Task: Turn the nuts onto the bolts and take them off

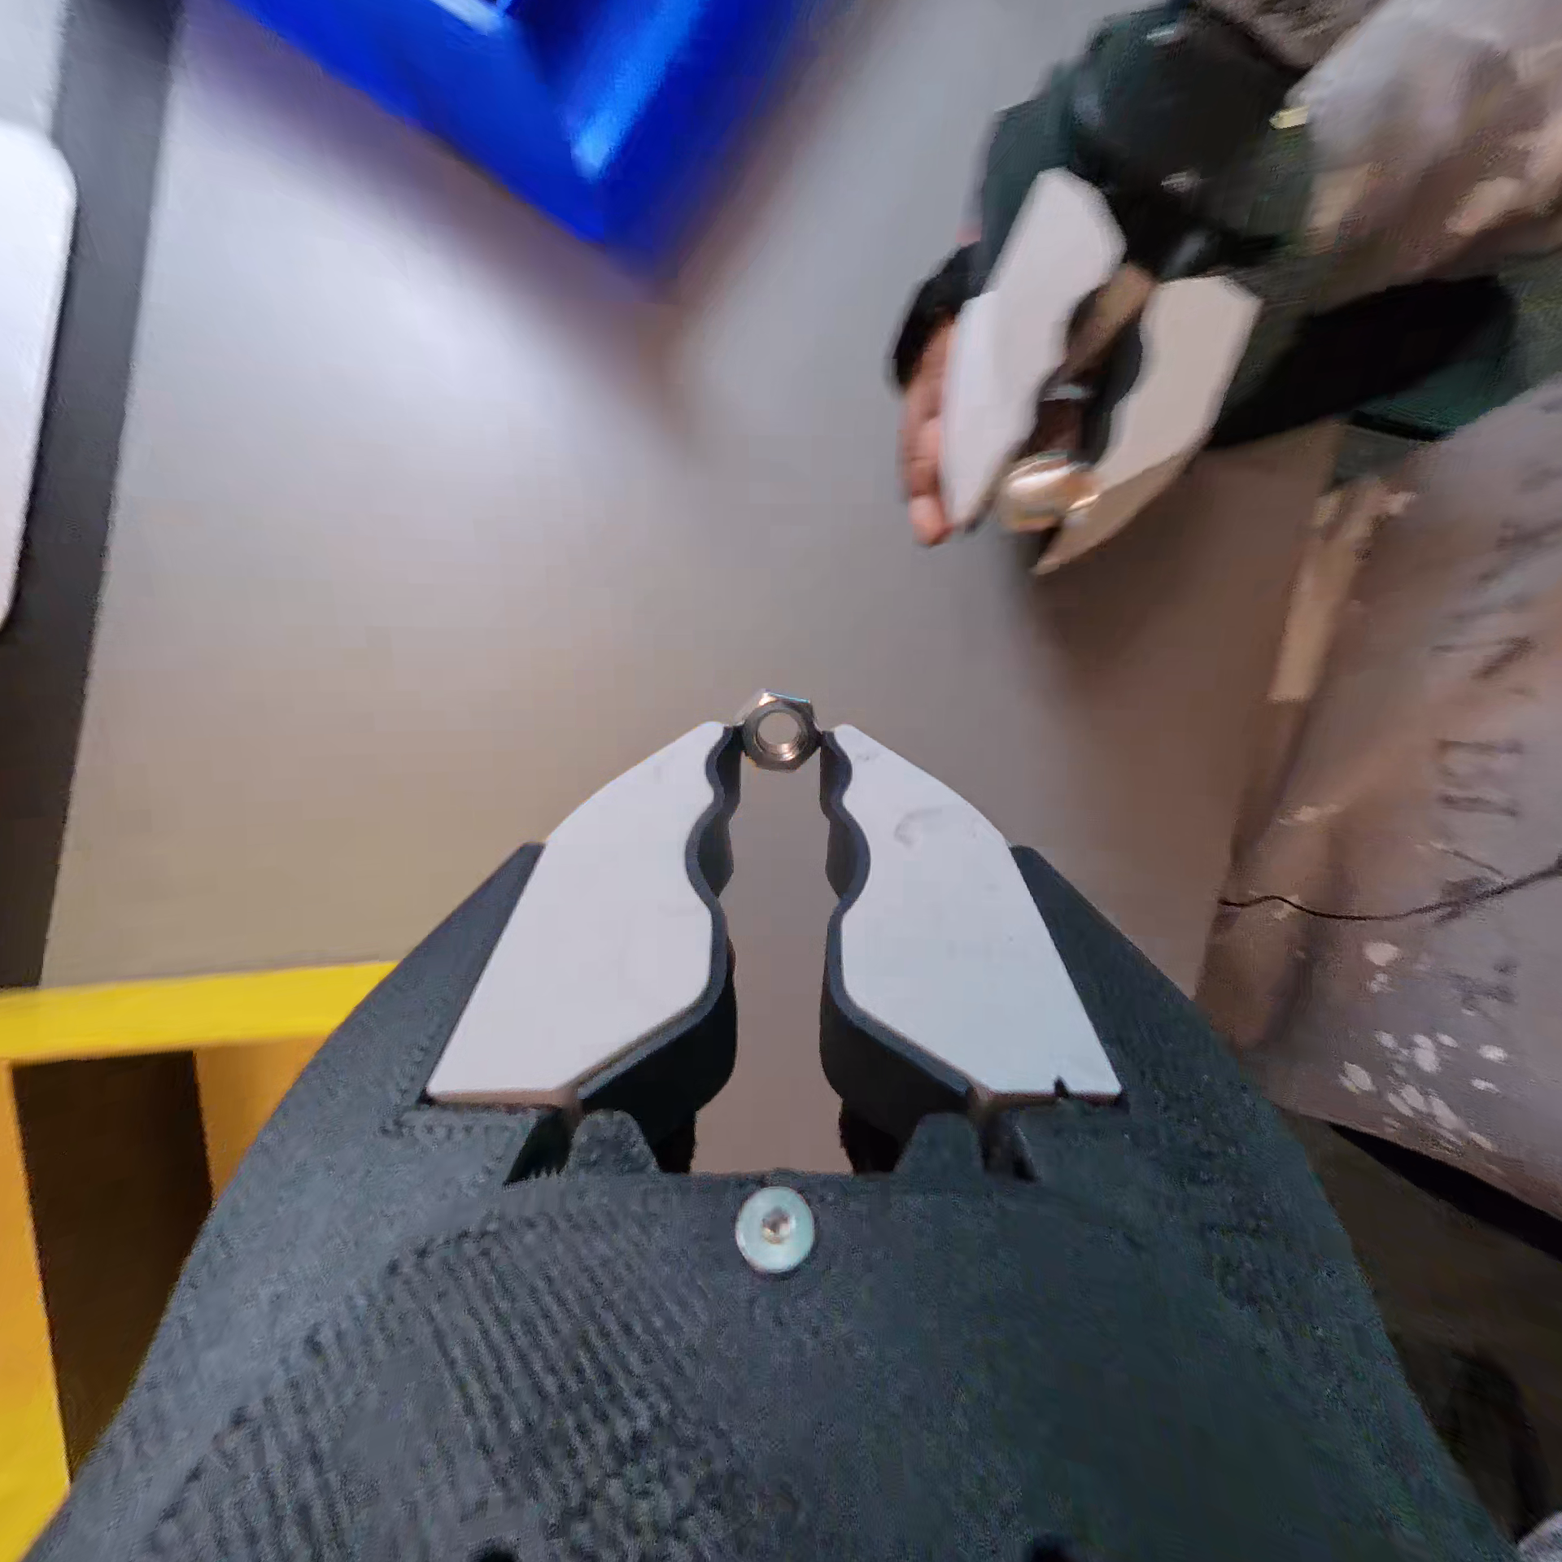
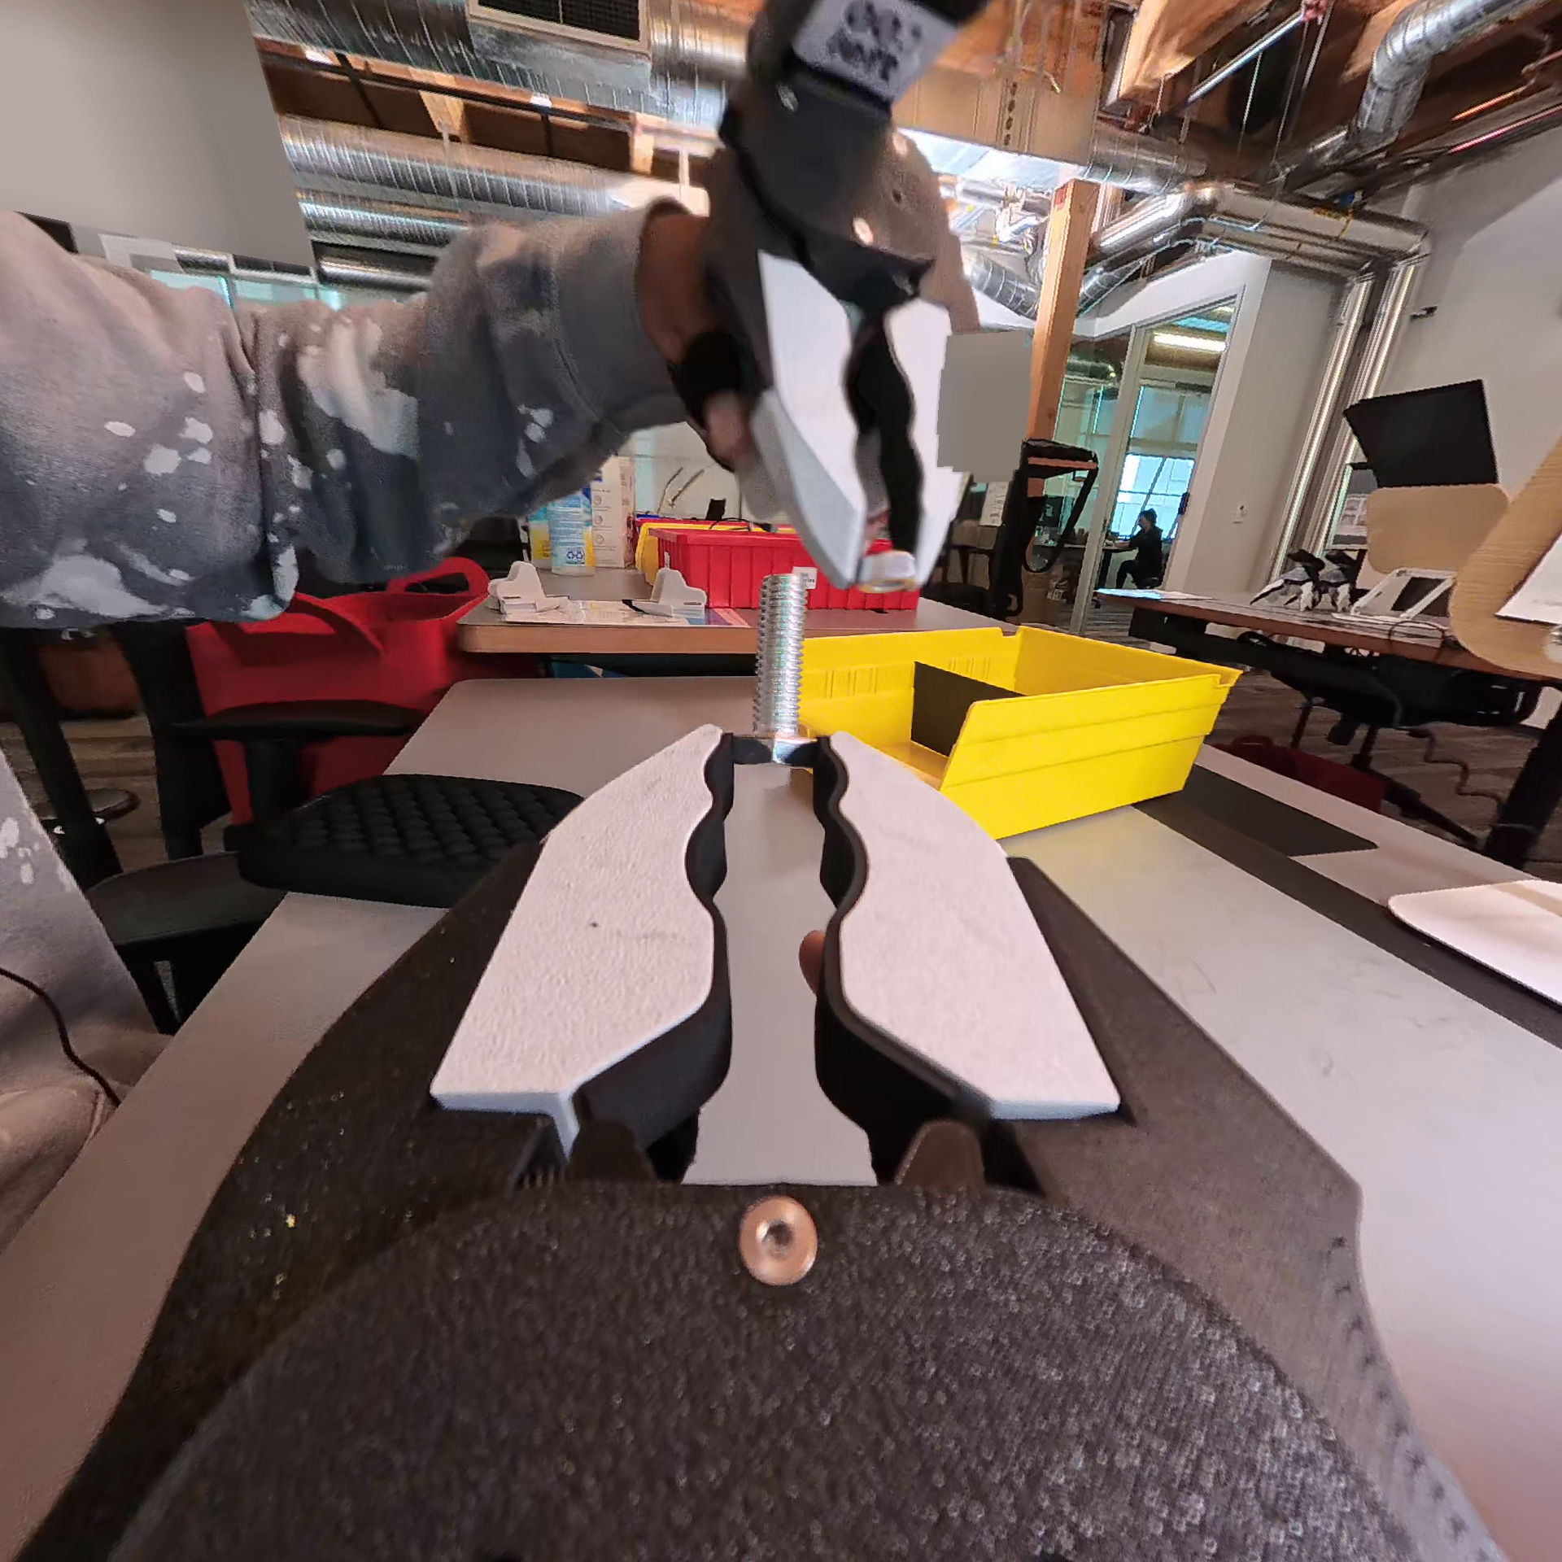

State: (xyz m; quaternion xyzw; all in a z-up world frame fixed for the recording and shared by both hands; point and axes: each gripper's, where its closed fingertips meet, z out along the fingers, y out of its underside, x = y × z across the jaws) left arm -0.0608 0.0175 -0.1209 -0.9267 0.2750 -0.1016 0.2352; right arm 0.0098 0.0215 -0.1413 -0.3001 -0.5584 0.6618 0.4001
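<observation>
My left gripper is shut on a small steel hex nut held at its fingertips, hole facing the camera. My right gripper is shut on the head of a silver bolt, whose threaded shank stands upright. In the right wrist view the left gripper comes down from above with the nut just to the right of and level with the bolt's tip. In the left wrist view the right gripper is blurred at the upper right with the bolt in it.
A yellow bin stands on the grey table behind the bolt; its corner shows in the left wrist view. A blue bin lies at the top. A white pad lies at the right. A person's spotted sleeve reaches in from the left. The left gripper's tips are roughly 8 cm from the right gripper's.
</observation>
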